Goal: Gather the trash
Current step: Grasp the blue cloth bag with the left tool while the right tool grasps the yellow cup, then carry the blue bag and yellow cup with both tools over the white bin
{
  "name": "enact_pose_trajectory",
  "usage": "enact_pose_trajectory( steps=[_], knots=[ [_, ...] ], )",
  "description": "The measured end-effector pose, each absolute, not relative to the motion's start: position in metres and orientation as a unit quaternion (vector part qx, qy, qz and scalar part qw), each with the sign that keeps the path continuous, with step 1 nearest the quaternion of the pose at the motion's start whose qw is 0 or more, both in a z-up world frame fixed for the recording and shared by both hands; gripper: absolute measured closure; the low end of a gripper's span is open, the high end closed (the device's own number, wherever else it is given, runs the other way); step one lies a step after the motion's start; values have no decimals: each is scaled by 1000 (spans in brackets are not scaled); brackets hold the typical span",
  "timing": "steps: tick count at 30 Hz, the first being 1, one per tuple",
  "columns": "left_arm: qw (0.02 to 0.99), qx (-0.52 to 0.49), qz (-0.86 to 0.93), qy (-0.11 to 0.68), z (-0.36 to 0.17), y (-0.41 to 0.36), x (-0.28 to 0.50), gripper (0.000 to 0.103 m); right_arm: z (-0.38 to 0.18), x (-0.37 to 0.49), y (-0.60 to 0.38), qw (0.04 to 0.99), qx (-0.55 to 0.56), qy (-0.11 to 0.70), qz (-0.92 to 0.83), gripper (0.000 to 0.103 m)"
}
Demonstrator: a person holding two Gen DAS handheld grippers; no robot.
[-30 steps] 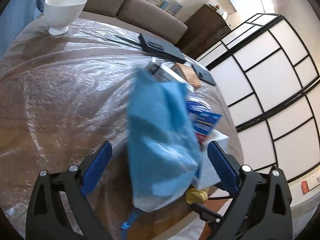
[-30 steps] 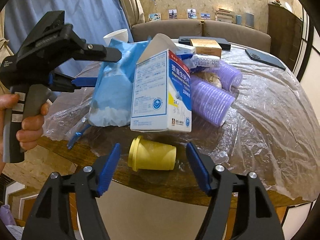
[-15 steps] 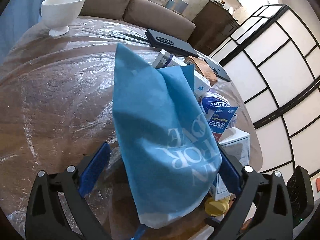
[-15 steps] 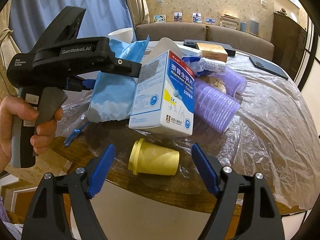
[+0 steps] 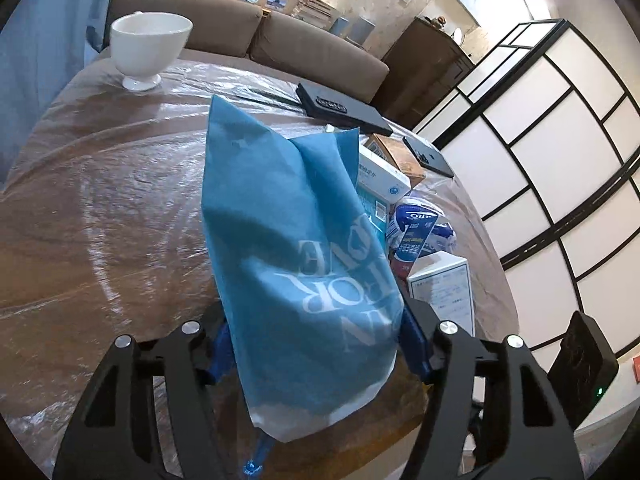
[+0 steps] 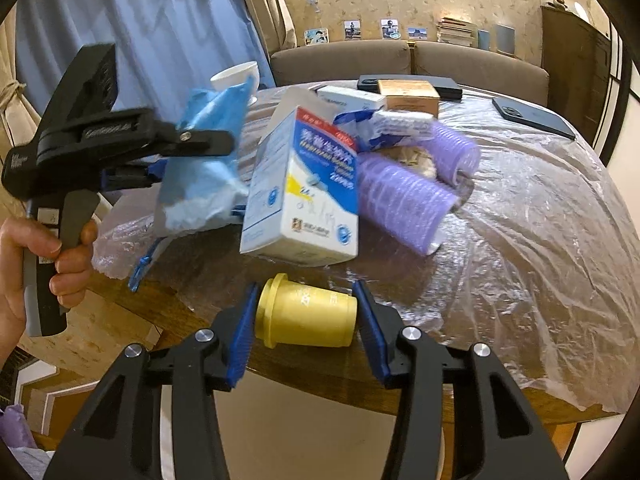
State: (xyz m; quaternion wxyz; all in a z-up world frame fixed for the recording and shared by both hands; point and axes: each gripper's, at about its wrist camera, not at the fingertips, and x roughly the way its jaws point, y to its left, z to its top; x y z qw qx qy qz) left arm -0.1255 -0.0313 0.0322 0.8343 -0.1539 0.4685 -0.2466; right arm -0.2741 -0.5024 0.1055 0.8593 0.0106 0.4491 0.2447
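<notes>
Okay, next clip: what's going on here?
A person is clearing a cluttered table with two handheld grippers. The left gripper is closed on a blue bag, holding it near the table's edge. The right gripper has its fingers on either side of a yellow cup lying on its side; whether they are touching it is unclear. A medicine box and purple rollers are on the table.

The bench (image 6: 224, 292) was bare wood at its near edge, with crinkled glossy plastic film (image 6: 532, 216) over the rest. The blue bag (image 5: 296, 264) looked like matt non-woven cloth. The yellow cup (image 6: 308, 314) was smooth plastic, the box (image 6: 308, 188) printed cardboard, the purple rollers (image 6: 404, 196) bristly. The bowl (image 5: 150, 46) near the far edge was glossy white ceramic.
</notes>
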Motion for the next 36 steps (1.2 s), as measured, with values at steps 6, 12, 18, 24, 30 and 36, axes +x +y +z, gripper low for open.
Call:
enact_pose_trajectory(
  steps=[6, 12, 18, 24, 30, 36],
  knots=[
    [836, -161, -239, 467, 39, -20, -140, 37, 111, -274, -514, 860, 12, 449, 243, 56],
    [851, -104, -228, 462, 47, -29, -163, 37, 113, -274, -524, 856, 21, 454, 246, 56],
    [864, -51, -215, 452, 55, -47, -187, 37, 118, -279, -528, 854, 10, 456, 248, 57],
    [865, -29, -219, 451, 51, -61, -204, 37, 117, -284, -529, 852, -12, 458, 254, 63],
    [864, -31, -215, 454, 44, -67, -210, 37, 113, -285, -523, 856, -31, 448, 255, 62],
    [864, -29, -213, 455, 42, -69, -215, 37, 103, -294, -518, 859, -63, 439, 257, 54]
  ],
)
